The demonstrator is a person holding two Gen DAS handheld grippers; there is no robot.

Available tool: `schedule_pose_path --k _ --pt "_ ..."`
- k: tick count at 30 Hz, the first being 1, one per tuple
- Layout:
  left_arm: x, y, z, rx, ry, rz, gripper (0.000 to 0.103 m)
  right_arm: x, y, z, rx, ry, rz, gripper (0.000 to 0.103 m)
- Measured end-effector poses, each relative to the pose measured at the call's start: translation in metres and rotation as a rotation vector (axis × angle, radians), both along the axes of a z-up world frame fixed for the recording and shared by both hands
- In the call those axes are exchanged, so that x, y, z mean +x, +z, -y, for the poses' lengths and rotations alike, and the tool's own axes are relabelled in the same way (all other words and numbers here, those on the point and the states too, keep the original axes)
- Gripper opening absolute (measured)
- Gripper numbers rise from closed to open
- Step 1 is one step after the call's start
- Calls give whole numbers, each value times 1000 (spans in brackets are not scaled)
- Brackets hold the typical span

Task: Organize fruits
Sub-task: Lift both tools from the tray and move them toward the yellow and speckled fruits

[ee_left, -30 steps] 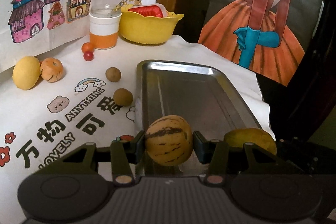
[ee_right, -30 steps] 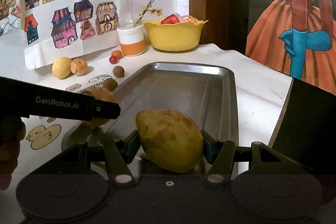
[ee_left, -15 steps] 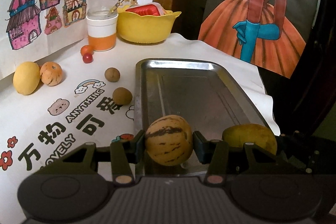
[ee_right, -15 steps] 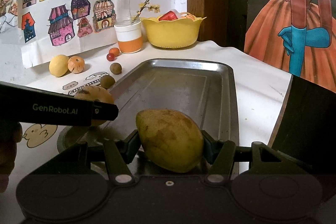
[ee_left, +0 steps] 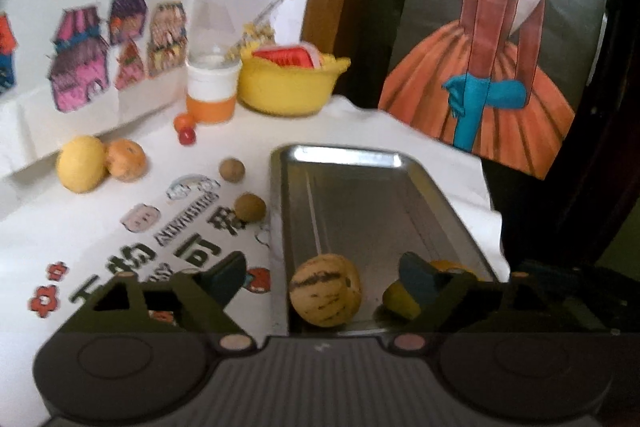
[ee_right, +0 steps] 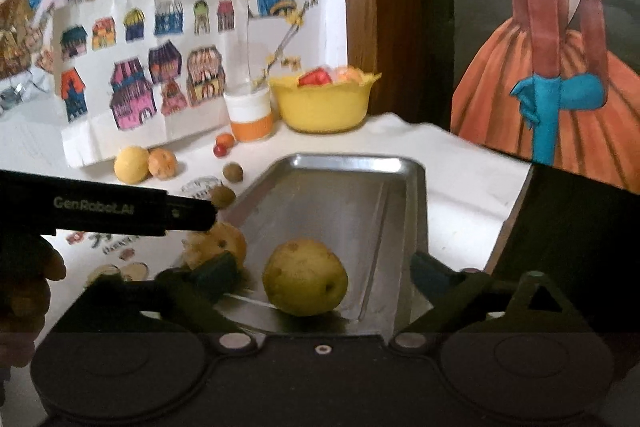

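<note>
Both fruits are released. The left gripper (ee_left: 320, 283) jaws have just been opening and are now spread wide; the striped melon (ee_left: 325, 290), clamped half a second ago, is seen free between them, resting on the metal tray (ee_left: 360, 211) at its near end, no pad touching. The right gripper (ee_right: 324, 275) jaws have likewise just been opening; the yellow mango (ee_right: 305, 277) is left sitting on the tray floor, clear of both pads. In the left wrist view the mango lies at 3 o'clock of the melon, near it, partly hidden by a jaw.

Two fruits are judged as placed. Still loose on the surface, at 10 to 11 o'clock of the tray: a lemon (ee_left: 80, 163) touching an orange (ee_left: 126, 159), two brown round fruits (ee_left: 250, 207), two small red ones (ee_left: 186, 135). Next step is probably retreat and reach for these. A roll risk is noted for the melon, since the tray floor is smooth.
</note>
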State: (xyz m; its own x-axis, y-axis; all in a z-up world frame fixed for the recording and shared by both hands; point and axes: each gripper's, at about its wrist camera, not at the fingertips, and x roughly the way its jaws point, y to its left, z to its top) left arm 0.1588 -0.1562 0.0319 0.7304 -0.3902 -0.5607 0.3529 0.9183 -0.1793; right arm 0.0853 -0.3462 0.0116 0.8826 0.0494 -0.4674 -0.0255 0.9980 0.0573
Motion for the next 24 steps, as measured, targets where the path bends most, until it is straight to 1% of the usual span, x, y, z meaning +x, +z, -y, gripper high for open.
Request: schedule_pose_path --k 2,5,11,14,17,20,22,24 --pt "-8 10 -11 -12 8 21 98 -13 13 -2 7 -2 22 102" --pt "-22 23 -29 -25 31 55 102 -34 31 -6 18 -2 50 102" --pt "-45 44 -71 -23 64 91 103 -72 64 -27 14 18 79 102" --pt "-56 53 -94 -28 77 112 103 -85 81 -43 -6 31 84 102" --pt "-63 62 -119 -16 92 131 103 -94 100 -63 -37 57 88 102" --pt "-66 71 -145 5 109 149 103 -95 121 -86 -84 93 97 102" --pt "-65 77 -163 13 117 161 103 -91 134 -103 -125 115 117 102" --pt "-61 82 -178 20 136 175 103 -83 146 -121 -146 163 143 102"
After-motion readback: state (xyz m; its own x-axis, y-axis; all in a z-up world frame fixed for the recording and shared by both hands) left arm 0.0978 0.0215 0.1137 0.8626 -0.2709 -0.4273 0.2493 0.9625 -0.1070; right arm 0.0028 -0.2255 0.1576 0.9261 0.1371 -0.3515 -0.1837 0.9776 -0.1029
